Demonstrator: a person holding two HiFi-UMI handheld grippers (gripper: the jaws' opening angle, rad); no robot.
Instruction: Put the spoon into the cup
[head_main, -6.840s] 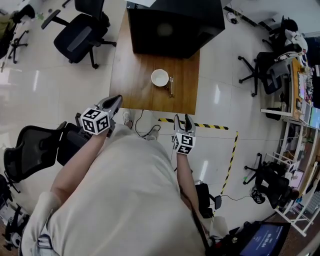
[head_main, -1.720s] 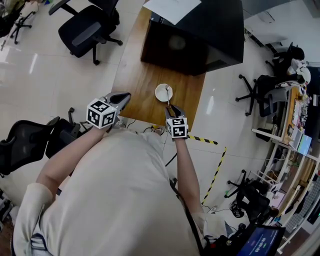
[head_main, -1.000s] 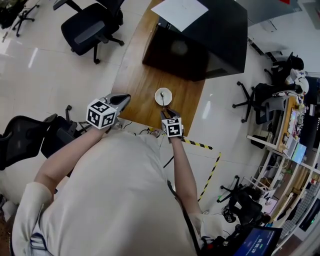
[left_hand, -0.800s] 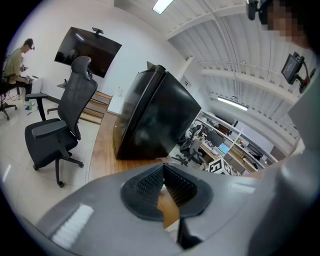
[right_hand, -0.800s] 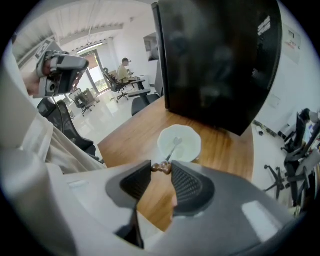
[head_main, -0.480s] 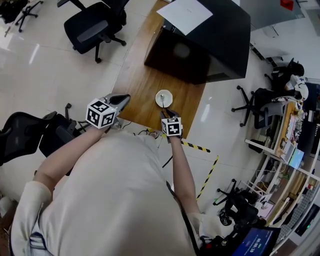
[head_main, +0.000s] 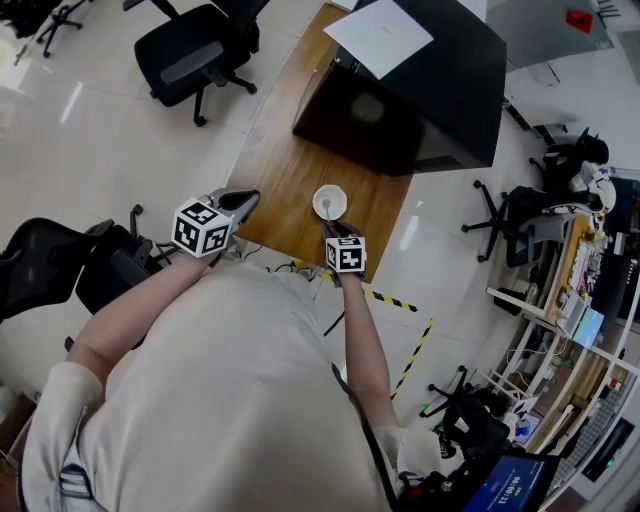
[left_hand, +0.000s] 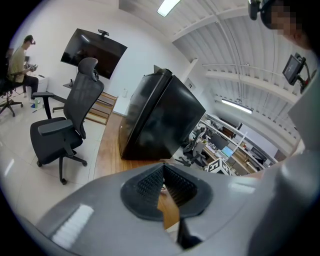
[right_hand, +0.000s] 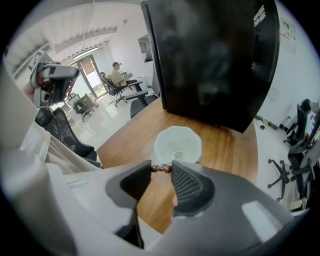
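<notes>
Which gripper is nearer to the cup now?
Right. The right gripper holds the spoon beside the cup; the left gripper is apart, at the left edge of the table.

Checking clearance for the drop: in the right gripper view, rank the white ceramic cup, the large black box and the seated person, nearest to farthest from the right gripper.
1. white ceramic cup, just beyond the jaws of the right gripper
2. large black box, behind the cup
3. seated person, far back, left
</notes>
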